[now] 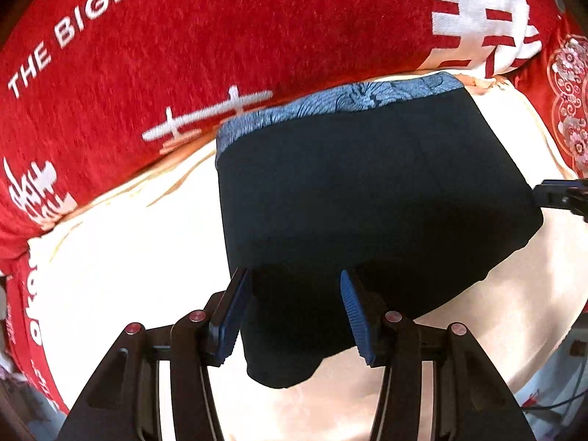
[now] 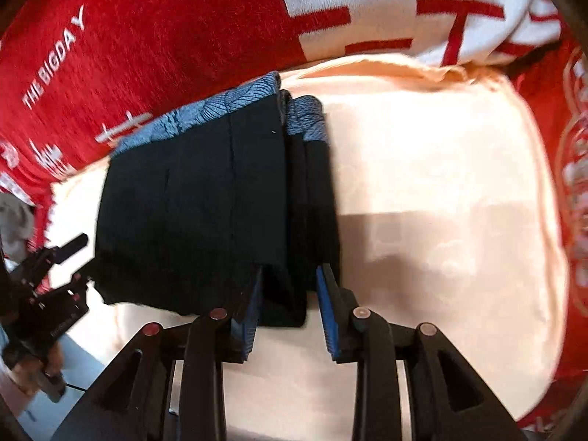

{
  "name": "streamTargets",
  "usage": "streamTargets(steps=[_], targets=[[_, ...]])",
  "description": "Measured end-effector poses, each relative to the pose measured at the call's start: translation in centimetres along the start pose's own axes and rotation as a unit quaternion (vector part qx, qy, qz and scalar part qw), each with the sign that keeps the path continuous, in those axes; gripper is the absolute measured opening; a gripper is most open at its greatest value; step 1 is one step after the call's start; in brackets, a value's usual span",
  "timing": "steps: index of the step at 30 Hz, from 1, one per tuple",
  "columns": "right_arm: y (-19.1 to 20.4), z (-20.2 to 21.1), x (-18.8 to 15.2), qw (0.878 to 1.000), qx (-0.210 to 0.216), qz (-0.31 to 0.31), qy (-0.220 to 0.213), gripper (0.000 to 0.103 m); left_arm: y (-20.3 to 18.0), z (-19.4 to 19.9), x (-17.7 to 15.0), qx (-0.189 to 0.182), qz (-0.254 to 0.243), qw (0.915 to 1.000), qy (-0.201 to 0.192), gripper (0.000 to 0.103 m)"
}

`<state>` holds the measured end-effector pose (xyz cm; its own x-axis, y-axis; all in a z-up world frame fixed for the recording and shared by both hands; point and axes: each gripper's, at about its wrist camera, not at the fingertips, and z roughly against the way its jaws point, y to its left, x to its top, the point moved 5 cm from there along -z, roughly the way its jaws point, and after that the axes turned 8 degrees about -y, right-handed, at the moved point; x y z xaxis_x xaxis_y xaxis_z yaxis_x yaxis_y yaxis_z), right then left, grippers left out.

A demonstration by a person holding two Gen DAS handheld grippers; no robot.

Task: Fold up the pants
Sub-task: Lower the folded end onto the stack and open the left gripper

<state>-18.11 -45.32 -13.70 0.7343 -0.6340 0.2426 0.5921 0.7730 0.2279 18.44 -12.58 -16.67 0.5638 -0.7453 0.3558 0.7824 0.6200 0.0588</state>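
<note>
The pants (image 1: 367, 191) are dark navy shorts with a blue patterned waistband (image 1: 330, 104), lying on a cream cloth (image 1: 128, 257). In the right wrist view the pants (image 2: 191, 202) are folded, with their right side doubled over in layers. My left gripper (image 1: 294, 279) is open, its blue pads astride the near left leg hem. My right gripper (image 2: 288, 275) is open, its pads either side of the folded right edge at the near hem. The right gripper also shows at the right edge of the left wrist view (image 1: 562, 194), and the left gripper at the left of the right wrist view (image 2: 55, 257).
A red blanket (image 1: 220, 36) with white lettering lies behind and around the cream cloth (image 2: 441, 183). A pale surface with cables (image 1: 558, 400) shows at the near right. A hand (image 2: 40, 367) holds the left gripper.
</note>
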Motion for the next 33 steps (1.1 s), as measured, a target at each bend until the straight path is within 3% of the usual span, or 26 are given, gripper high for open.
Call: streamTargets(steps=[1, 3, 7, 12, 13, 14, 15, 19, 26, 31, 33], targets=[[0.0, 0.5, -0.1, 1.000, -0.008, 0.003, -0.004, 0.033, 0.1, -0.1, -0.1, -0.001, 0.004, 1.0000, 0.002, 0.054], [0.5, 1.5, -0.2, 1.000, -0.005, 0.000, -0.018, 0.033, 0.3, -0.1, -0.3, 0.002, 0.014, 0.9999, 0.003, 0.084], [2.4, 2.6, -0.3, 0.999, -0.001, 0.009, -0.040, 0.033, 0.6, 0.2, -0.5, 0.006, 0.024, 0.9997, -0.001, 0.084], [5.5, 1.0, -0.5, 0.998, 0.002, 0.048, -0.027, 0.035, 1.2, -0.5, -0.8, 0.004, 0.039, 0.9991, 0.018, 0.085], [5.7, 0.6, -0.7, 0.998, 0.005, 0.050, -0.023, 0.038, 1.2, -0.5, -0.8, 0.005, 0.038, 0.9991, 0.019, 0.087], [5.9, -0.1, -0.8, 0.999, 0.009, 0.050, -0.016, 0.043, 1.3, -0.6, -0.8, 0.009, 0.036, 0.9991, 0.021, 0.098], [5.9, -0.7, -0.9, 0.999, 0.013, 0.046, -0.008, 0.047, 1.4, -0.7, -0.8, 0.013, 0.035, 0.9991, 0.021, 0.102], [5.1, -2.3, -1.2, 0.999, 0.022, 0.022, 0.012, 0.047, 1.9, -0.8, -0.8, 0.010, 0.039, 0.9988, 0.027, 0.102], [3.8, -1.1, -1.6, 0.999, 0.031, 0.007, 0.014, 0.048, 3.2, -1.4, -0.9, 0.002, 0.067, 0.9968, 0.043, 0.102], [2.4, -0.5, -1.9, 0.998, 0.053, -0.038, 0.019, 0.052, 3.4, -1.9, -0.7, -0.004, 0.069, 0.9964, 0.050, 0.102], [2.1, -0.5, -1.9, 0.997, 0.055, -0.044, 0.018, 0.059, 3.4, -2.1, -0.6, -0.006, 0.069, 0.9963, 0.051, 0.102]])
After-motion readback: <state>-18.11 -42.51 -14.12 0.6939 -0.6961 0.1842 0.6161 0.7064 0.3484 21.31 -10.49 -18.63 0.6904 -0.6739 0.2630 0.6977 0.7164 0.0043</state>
